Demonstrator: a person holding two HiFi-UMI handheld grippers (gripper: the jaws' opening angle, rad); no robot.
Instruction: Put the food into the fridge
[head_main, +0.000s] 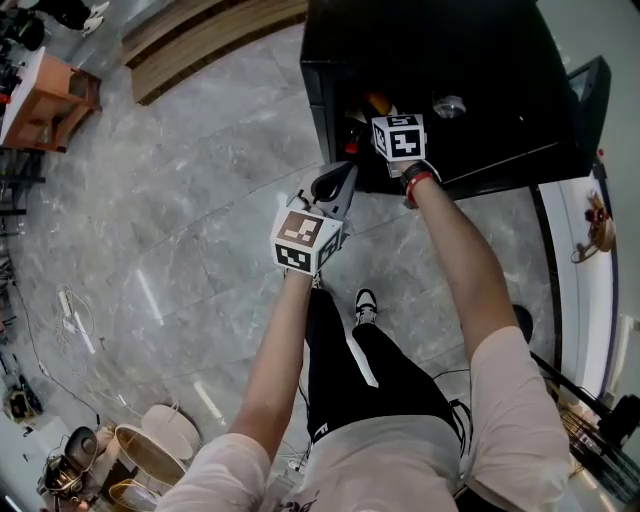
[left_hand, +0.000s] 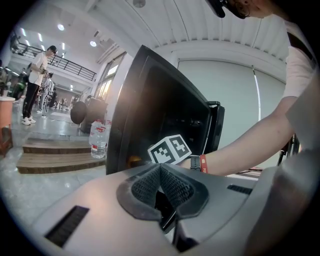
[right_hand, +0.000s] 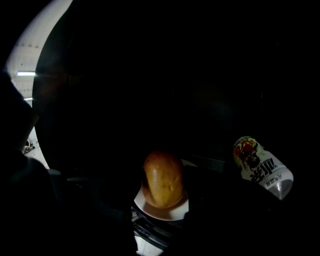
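A black fridge stood open on a grey floor. Outside it, the left gripper hung with its jaws clenched together on nothing. The right gripper reached inside, its jaws dark shapes set wide either side of a white plate carrying bread; whether they pressed on either was lost in darkness. A bottle lay to the right.
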